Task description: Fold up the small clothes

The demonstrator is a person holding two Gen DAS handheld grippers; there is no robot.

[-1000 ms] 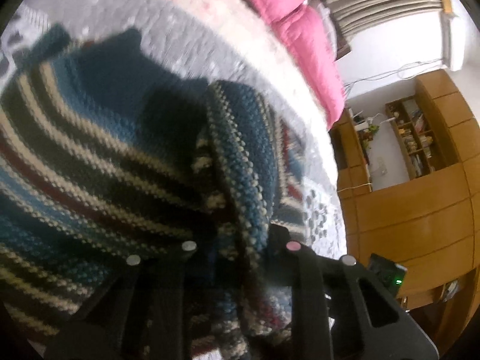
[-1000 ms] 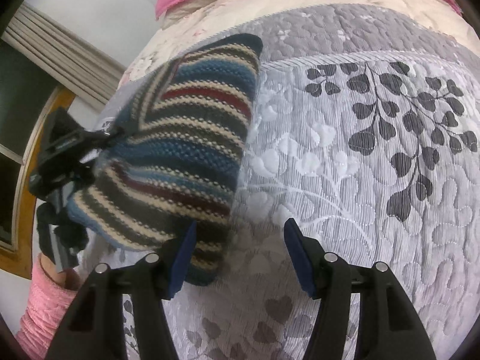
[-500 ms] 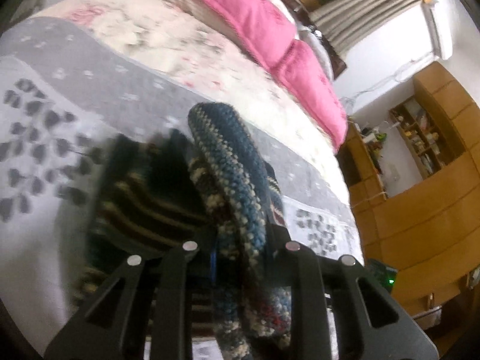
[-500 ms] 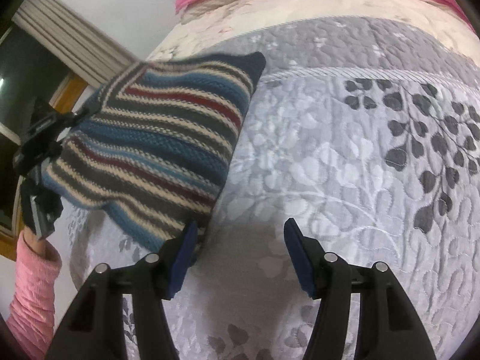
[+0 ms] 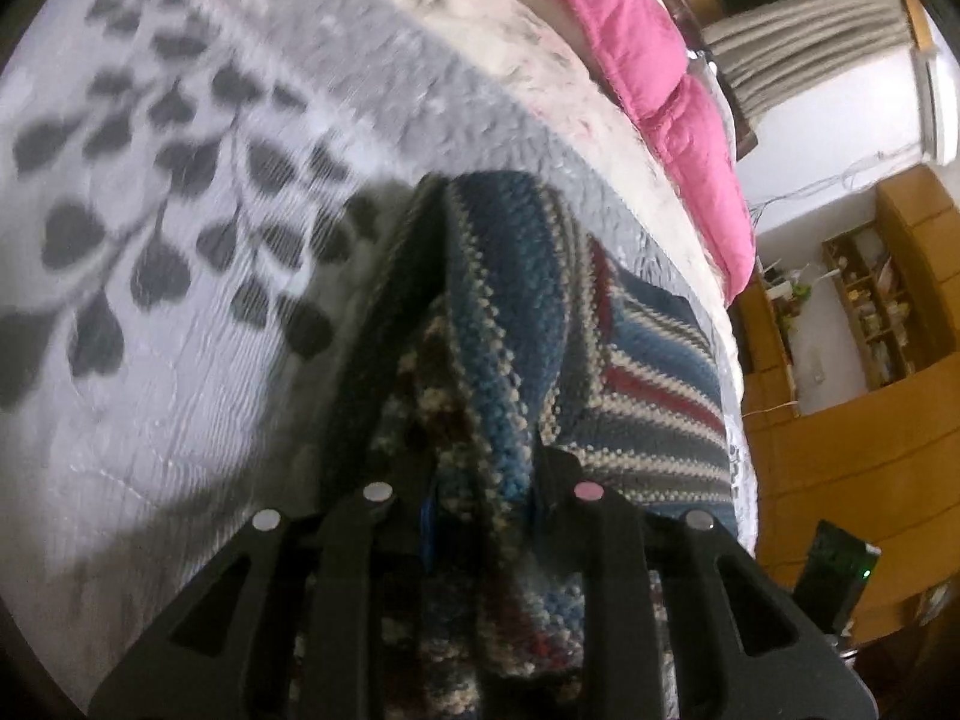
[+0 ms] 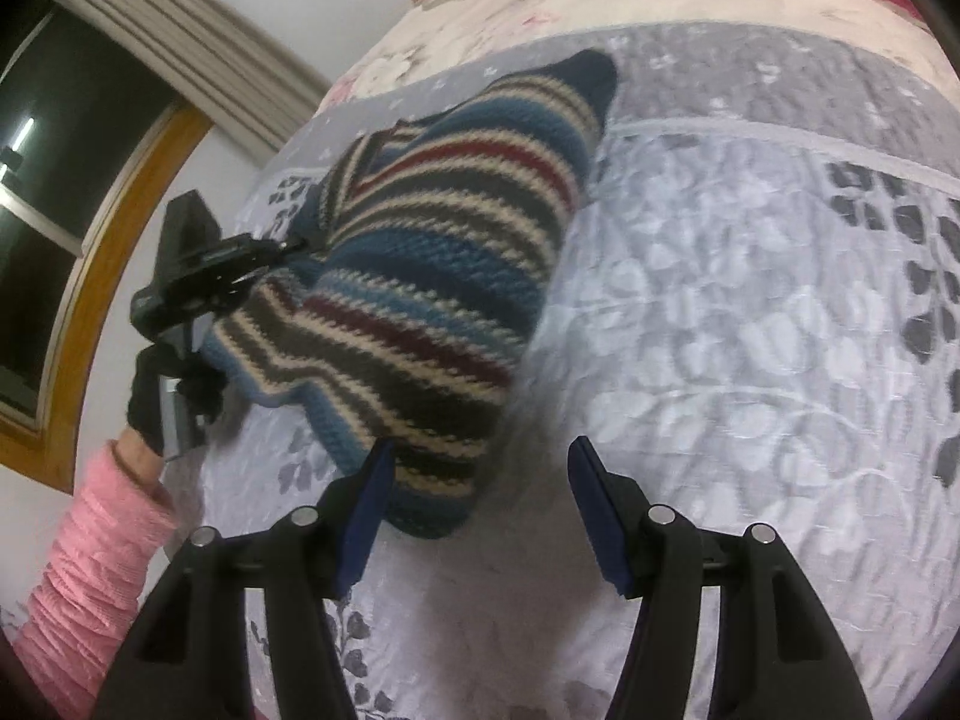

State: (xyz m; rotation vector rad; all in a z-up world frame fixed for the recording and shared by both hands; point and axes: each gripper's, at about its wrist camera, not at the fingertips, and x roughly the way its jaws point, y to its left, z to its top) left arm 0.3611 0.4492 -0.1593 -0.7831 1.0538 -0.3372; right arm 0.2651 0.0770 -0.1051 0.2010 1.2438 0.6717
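A grey leaf-print quilt (image 6: 750, 312) covers the bed, serving as the flat surface for folding, with pink pillows (image 5: 672, 78) beyond it at the head. On the quilt, toward its left edge, lies the striped knit (image 6: 432, 276), one far corner resting on the cloth while the near side is lifted and doubled over, apparently so a fold can be carried across. The left gripper (image 5: 480, 480) is pinched on a thick bunch of that knit, holding the raised edge off the quilt; the hand (image 6: 150, 396) behind it wears a dark glove and a pink sleeve (image 6: 90, 540). The right gripper (image 6: 480, 504) hovers just above the quilt with its jaws spread and nothing between them, its left finger beside the knit's nearest corner, seemingly placed to take that corner next.
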